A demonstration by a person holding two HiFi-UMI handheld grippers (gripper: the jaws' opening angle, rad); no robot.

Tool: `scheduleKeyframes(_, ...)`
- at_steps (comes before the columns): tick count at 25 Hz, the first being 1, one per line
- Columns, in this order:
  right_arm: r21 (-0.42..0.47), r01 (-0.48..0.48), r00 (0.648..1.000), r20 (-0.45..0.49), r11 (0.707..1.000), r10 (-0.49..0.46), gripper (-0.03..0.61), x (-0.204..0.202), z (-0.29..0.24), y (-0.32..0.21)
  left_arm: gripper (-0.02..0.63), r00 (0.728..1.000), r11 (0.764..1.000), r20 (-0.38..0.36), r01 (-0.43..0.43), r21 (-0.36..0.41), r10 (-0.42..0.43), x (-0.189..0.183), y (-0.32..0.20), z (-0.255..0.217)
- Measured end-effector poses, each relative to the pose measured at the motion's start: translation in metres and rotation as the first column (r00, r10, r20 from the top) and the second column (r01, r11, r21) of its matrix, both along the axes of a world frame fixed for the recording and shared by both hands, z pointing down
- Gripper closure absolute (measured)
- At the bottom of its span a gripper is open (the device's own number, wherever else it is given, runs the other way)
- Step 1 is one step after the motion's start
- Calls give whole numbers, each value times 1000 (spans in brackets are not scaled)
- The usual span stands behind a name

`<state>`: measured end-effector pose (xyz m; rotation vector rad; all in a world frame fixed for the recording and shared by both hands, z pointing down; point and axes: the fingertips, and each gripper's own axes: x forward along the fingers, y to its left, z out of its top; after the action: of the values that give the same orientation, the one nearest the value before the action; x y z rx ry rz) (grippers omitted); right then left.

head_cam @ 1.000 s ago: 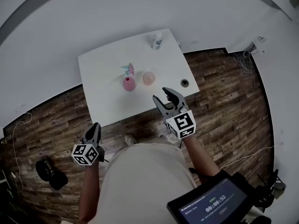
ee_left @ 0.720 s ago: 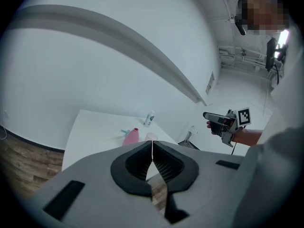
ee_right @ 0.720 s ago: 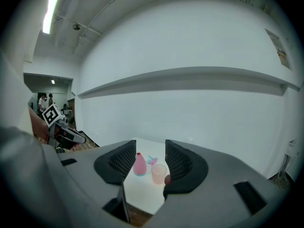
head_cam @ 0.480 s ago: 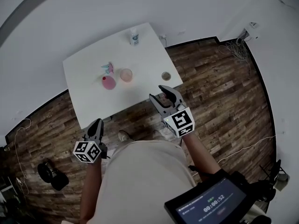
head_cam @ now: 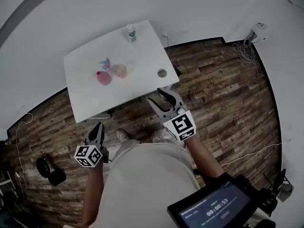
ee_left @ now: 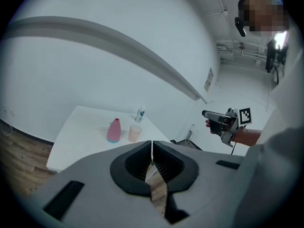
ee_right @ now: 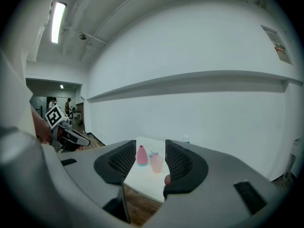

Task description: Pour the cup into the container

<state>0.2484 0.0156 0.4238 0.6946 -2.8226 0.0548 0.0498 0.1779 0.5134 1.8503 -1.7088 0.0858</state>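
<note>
In the head view, a white square desk [head_cam: 137,61] stands on a brown wooden plank floor [head_cam: 218,94]. Near the middle of the desk a pink bottle-shaped container [head_cam: 103,77] and a pale pink translucent cup [head_cam: 120,71] stand upright, just beside each other. A small white bottle with a label [head_cam: 131,33] stands at the far edge, close to the far corner. A small dark round ring [head_cam: 162,72] lies near the right corner. The right gripper [head_cam: 157,96] is at the near edge of the desk, well apart from the cup. The left gripper [head_cam: 97,127] hangs low over the floor, away from the desk.

In the left gripper view, the left gripper [ee_left: 152,151] has its jaws pressed together with nothing between them. Beyond them the container [ee_left: 113,131], the cup [ee_left: 135,133] and the white bottle [ee_left: 140,114] stand far off on the desk [ee_left: 80,132].

In the right gripper view, the right gripper [ee_right: 146,160] has its jaws a moderate way apart and empty. The container [ee_right: 141,156] and the cup [ee_right: 156,164] appear through the gap, but they are distant on the desk [ee_right: 142,175].

I judge that the task is at its very beginning: the cup is untouched and nothing is poured. Reaching the desk, gripping the cup, tilting it over the container and putting it back are all left to do.
</note>
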Motion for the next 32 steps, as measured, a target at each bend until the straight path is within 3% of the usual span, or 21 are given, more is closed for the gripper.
scheduleKeyframes(9,11,82,997,-5,997,-82,382,49,-4,33,604,997,997,-14,74,9,-74,61,36,4)
scheduleKeyframes(17,2,107,994,-3,994,-107,382,79,0,56,604,996,996,-19,88,0,-88,97,59,8)
scheduleKeyframes(25,-34,132,991,7,991,-131,382,83,15,71,604,994,994,14,111,-15,-111,100,80,-3)
scheduleKeyframes(32,-59,176,984,8,983,-175,382,59,27,81,604,988,987,25,153,-39,-152,81,98,-3)
